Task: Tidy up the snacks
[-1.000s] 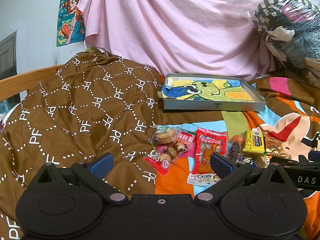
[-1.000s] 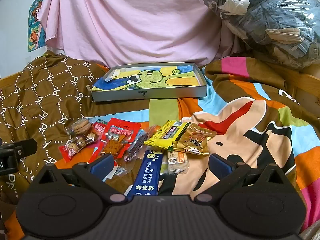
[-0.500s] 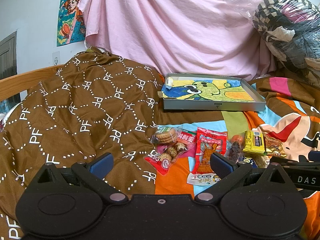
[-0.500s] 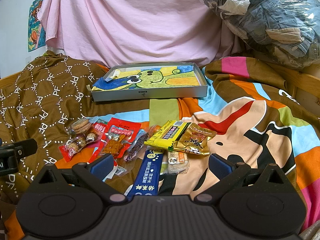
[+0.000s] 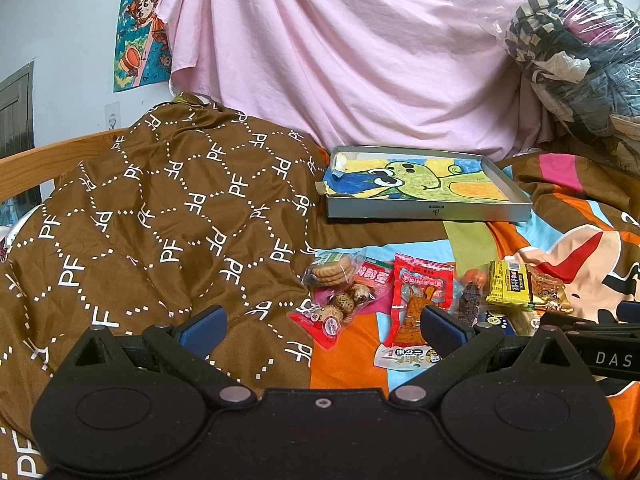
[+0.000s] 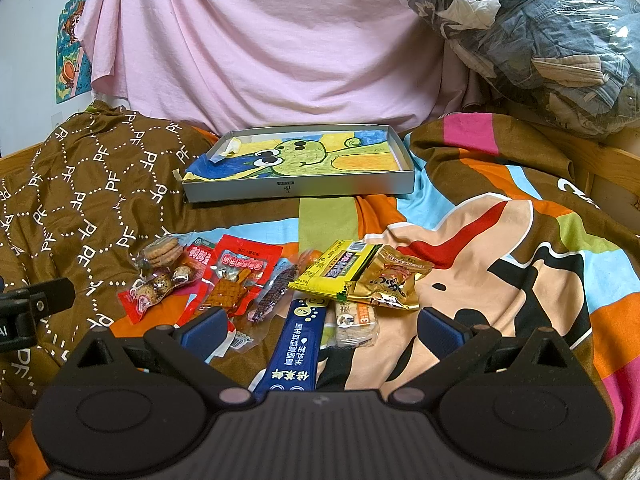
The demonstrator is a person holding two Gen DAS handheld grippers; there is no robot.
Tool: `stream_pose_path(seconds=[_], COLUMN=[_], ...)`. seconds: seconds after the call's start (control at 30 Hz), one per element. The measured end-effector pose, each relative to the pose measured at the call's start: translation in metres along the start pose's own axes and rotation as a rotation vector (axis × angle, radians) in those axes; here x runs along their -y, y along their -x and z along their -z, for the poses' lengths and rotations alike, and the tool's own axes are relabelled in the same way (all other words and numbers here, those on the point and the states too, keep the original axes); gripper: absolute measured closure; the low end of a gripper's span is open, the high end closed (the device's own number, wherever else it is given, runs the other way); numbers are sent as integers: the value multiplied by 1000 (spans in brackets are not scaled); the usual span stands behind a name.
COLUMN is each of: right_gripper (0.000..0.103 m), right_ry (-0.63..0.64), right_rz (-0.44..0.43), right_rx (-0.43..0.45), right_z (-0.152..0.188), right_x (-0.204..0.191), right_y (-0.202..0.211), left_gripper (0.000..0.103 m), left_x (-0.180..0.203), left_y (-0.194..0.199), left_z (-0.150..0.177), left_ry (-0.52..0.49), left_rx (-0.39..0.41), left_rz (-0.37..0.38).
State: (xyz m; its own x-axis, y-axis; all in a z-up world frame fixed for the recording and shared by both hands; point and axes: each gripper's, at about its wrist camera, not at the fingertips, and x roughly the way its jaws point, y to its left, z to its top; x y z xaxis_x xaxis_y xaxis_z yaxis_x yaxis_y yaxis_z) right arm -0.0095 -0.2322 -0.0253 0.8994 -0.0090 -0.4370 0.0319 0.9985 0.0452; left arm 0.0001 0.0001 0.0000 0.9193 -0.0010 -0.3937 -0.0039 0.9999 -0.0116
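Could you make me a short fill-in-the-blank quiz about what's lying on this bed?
1. The grey tray holds a drawing and ____ snacks.
2. The gold packet partly overlaps the ____ packet.
3. The long blue packet lies between the fingers of the ____ tool.
4. Both tools, including the left tool, are ____ and hold nothing.

Missing words: no; yellow; right; open

Pink sheet [image 6: 260,48], bagged clothes [image 6: 540,36]
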Motion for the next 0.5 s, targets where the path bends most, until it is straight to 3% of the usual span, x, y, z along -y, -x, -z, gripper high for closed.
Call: stream_pose_path(seconds=[0.5], right_gripper=[0], right_ry=[-20], right_rz=[-38], right_rx=[-16], right_z=[-1], right_x=[3], right_y=[0], left_gripper=[1], left_x=[0], left_y=[-7], left_z=[4], left_ry=[-11], left_rx=[-25], left_rz=[-10])
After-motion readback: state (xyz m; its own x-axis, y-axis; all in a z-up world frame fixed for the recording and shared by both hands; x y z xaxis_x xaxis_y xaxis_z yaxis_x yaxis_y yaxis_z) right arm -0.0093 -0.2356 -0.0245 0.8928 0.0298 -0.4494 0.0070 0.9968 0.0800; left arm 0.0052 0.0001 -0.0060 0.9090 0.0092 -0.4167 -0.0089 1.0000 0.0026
